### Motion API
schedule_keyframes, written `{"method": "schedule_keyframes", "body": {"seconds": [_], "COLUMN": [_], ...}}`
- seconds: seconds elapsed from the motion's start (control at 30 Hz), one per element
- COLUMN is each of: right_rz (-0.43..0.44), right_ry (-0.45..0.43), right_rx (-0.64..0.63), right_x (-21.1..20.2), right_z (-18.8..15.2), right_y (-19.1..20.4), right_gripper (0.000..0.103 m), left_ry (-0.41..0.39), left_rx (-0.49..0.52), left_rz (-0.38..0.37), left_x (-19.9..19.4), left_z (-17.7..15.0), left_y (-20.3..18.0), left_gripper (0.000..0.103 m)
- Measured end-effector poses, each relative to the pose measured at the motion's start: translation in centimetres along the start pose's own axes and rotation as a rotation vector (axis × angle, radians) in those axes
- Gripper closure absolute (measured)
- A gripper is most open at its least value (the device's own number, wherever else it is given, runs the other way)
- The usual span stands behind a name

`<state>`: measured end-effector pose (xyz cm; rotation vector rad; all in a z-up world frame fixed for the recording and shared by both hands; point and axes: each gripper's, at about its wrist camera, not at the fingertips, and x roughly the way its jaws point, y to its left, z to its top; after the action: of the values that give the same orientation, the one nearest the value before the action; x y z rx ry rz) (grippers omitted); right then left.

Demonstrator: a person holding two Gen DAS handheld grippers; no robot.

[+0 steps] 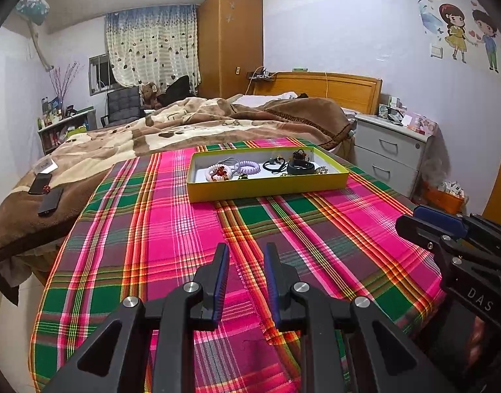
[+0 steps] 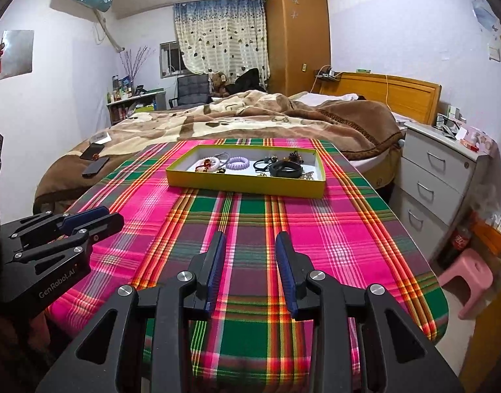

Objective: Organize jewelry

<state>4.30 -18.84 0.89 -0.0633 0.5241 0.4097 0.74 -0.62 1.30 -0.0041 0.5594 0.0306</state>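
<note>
From my left camera the bed (image 1: 191, 121) fills twelve o'clock behind the plaid-covered table (image 1: 172, 229). At eleven o'clock, two phones (image 1: 46, 190) lie on the blanket. My right camera alone shows the pink stool (image 2: 468, 278) at four o'clock, off the table's right edge, below the white drawers (image 2: 437, 177). The yellow tray (image 2: 247, 185) sits at twelve o'clock near the far edge, bare cloth all around it. Inside it lie a lilac coil band (image 2: 238, 163), black bands (image 2: 285, 168) and smaller pieces. My left gripper (image 1: 245, 255) and right gripper (image 2: 250, 245) hover over the near cloth, fingers apart, holding nothing.
</note>
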Motion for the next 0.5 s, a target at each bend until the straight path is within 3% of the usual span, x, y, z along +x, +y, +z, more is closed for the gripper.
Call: {"method": "schedule_keyframes", "body": {"seconds": [0.5], "right_rz": [0.005], "right_ry": [0.012], "right_rx": [0.0], "right_x": [0.09], "right_z": [-0.2], "right_y": [0.1], "right_gripper": [0.07], "left_ry": [0.0], "left_rx": [-0.003], "left_rz": [0.008], "left_x": [0.05], "left_z": [-0.12], "left_y": [0.19], "left_gripper": [0.082]}}
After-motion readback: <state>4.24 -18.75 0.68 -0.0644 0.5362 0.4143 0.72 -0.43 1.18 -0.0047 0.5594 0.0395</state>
